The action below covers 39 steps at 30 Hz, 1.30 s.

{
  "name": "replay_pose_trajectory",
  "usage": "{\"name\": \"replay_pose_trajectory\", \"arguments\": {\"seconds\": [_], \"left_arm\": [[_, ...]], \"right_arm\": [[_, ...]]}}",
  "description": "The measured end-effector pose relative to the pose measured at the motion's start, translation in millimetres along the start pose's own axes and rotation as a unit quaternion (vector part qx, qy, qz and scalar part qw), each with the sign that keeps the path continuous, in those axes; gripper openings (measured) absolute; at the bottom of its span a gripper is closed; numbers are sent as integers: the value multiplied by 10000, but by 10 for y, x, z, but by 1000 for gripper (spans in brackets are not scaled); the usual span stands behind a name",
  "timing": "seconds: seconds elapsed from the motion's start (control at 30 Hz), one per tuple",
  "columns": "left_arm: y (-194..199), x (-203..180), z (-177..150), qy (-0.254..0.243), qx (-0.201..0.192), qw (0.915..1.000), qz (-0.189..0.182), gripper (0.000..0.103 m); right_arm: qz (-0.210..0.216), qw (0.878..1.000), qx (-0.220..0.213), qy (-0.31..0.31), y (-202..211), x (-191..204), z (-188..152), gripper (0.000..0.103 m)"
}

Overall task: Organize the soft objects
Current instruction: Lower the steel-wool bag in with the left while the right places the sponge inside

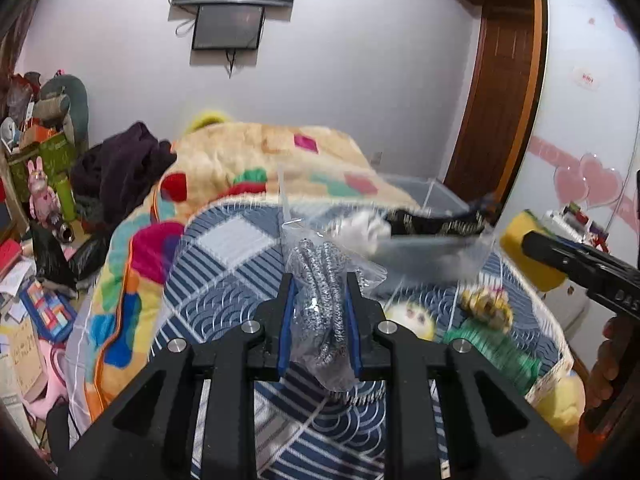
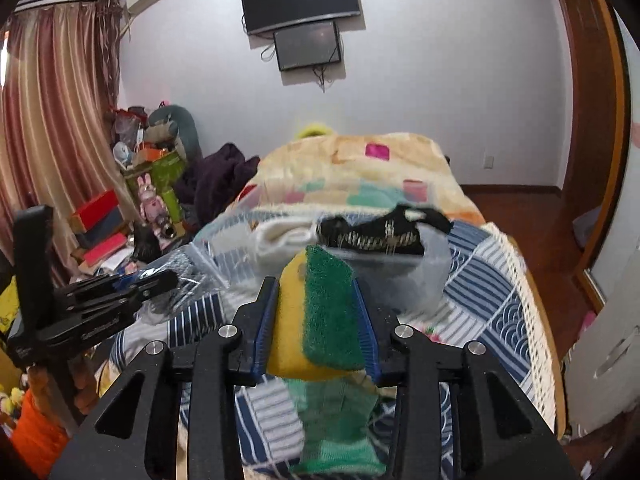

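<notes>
My left gripper (image 1: 320, 280) is shut on a clear plastic bag of speckled grey cord (image 1: 322, 312), held above the bed; it also shows in the right wrist view (image 2: 160, 280). My right gripper (image 2: 316, 280) is shut on a yellow sponge with a green scouring side (image 2: 320, 316); the sponge (image 1: 532, 252) and gripper show at the right of the left wrist view. Ahead stands a clear storage bin (image 2: 432, 260) holding a white cloth (image 2: 280, 236) and a black patterned cloth (image 2: 376, 236).
The bed has a blue patchwork quilt (image 2: 488, 276) and a bright blanket (image 1: 224, 168). A green cloth (image 2: 336, 428), a yellow plush (image 1: 412, 316) and a small toy (image 1: 486, 304) lie on it. Clutter and boxes (image 1: 40, 160) stand at left, a wardrobe (image 1: 592, 120) at right.
</notes>
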<state>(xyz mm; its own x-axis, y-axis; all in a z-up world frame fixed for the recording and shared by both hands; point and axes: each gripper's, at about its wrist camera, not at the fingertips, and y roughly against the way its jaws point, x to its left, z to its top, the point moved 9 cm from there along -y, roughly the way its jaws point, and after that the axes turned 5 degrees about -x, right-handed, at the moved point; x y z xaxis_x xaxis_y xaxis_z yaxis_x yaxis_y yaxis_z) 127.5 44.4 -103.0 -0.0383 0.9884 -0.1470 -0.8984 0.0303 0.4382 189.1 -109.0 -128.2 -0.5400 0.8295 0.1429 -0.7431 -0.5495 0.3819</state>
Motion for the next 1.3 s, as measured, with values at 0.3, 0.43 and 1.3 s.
{"name": "replay_pose_trajectory", "arguments": {"seconds": [0.3,0.43,1.3], "left_arm": [[-87,-82,458,-132,-392,9991,14,22],[-248,-77,592,-186,-419,9989,72,22],[-1325,19,356,-457,589,9964,412,22]], "right_arm": [[-43,9995,-307,-22,-155,7,407,34],[-17,9994,-338,39,-267,40,541,34],[-66,9913,1217,494,-1292,8,222,34]]}}
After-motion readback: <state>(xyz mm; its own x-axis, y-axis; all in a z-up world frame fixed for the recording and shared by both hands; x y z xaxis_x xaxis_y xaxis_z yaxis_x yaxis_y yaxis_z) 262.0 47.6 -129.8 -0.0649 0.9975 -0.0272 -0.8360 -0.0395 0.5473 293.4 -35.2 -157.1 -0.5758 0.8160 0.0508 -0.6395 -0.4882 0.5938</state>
